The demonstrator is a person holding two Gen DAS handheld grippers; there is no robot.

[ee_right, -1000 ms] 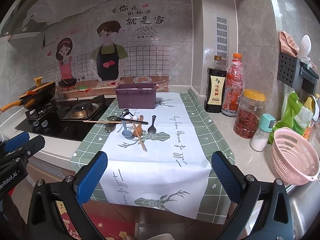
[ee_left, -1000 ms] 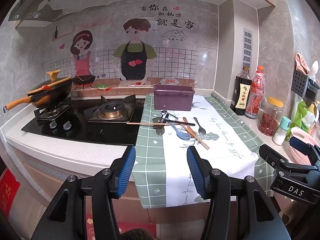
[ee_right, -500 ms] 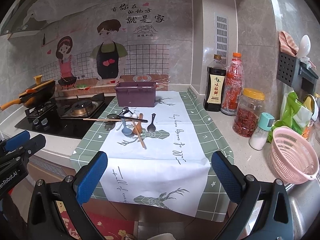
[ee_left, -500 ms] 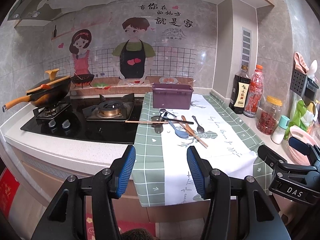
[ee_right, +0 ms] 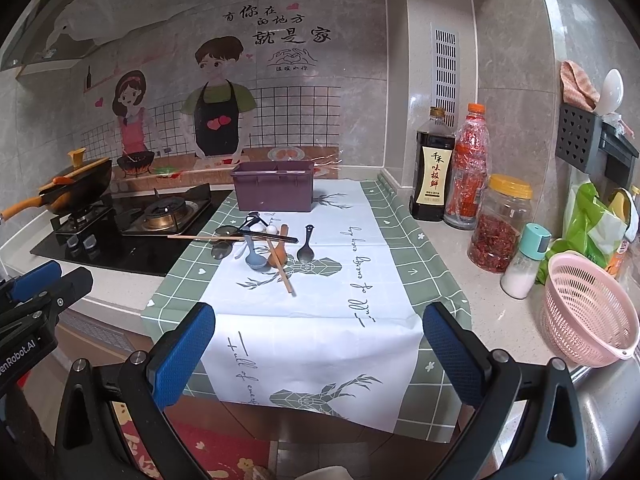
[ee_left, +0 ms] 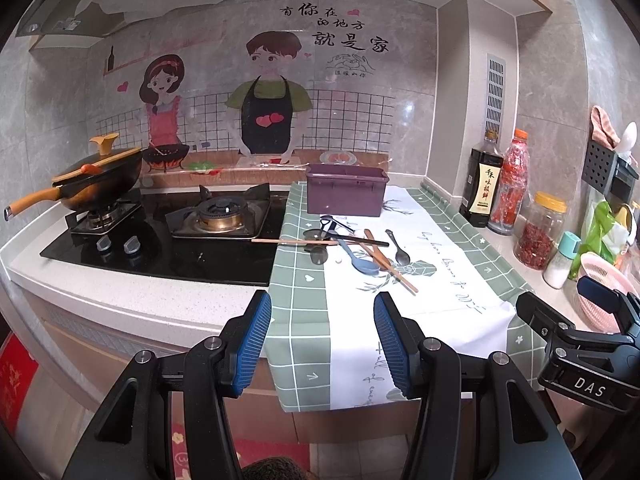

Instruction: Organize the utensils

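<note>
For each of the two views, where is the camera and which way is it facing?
Left wrist: on the left gripper, facing the counter toward the stove side; its open jaws show, with the right gripper at the right edge.
Right wrist: on the right gripper, facing the tablecloth; its wide-open jaws show, with the left gripper at the left edge.
Shared: purple box, utensil pile, soy sauce bottle.

1 purple box (ee_right: pixel 273 192), 1 wok (ee_left: pixel 98 186), 2 bottles (ee_right: pixel 434 168), 1 jar (ee_right: pixel 500 228), 1 pink basket (ee_right: pixel 588 312), 2 burners (ee_left: pixel 218 216).
</note>
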